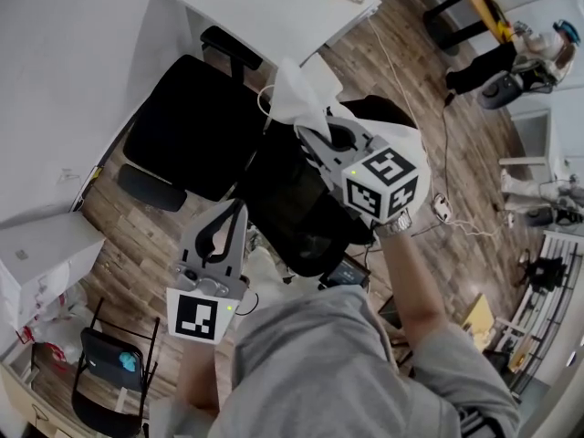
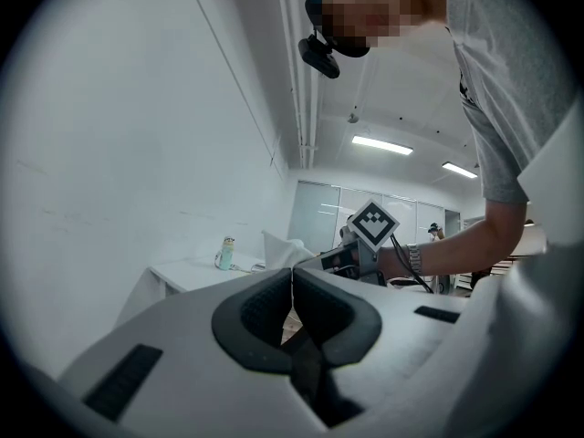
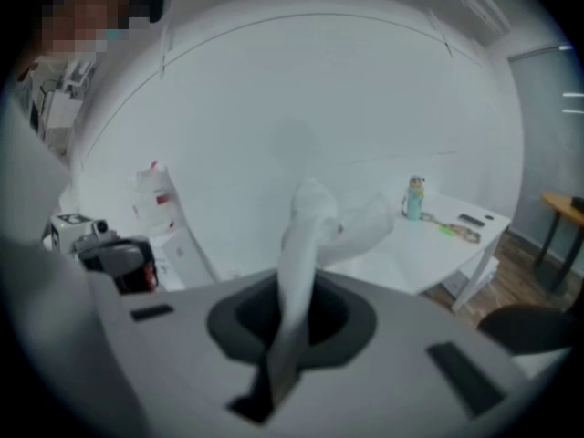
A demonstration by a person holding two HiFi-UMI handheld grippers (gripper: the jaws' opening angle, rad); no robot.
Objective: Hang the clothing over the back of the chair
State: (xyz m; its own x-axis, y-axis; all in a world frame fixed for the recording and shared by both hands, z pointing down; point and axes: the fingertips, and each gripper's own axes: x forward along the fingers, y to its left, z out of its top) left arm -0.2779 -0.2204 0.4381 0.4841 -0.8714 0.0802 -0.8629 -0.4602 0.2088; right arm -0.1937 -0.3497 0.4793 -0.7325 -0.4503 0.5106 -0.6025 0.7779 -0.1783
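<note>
**A:** Where was the clothing?

**B:** The white clothing point(image 1: 297, 94) was bunched at the upper centre of the head view. It was pinched in the right tool point(image 1: 315, 137), whose jaws were closed tight on a fold of it. In the frame it sat just right of the black chair point(image 1: 192, 130) and below the white surface point(image 1: 274, 7).

**A:** And the other tool?

**B:** The left tool point(image 1: 234, 213), at lower left, had its jaws together with nothing between them.

**A:** How would the clothing handle?

**B:** Probably light, soft and limp, so it might slump or slide off a smooth chair back. Taking hold of a second edge, well apart from the first, would likely let it spread and drape evenly.
</note>
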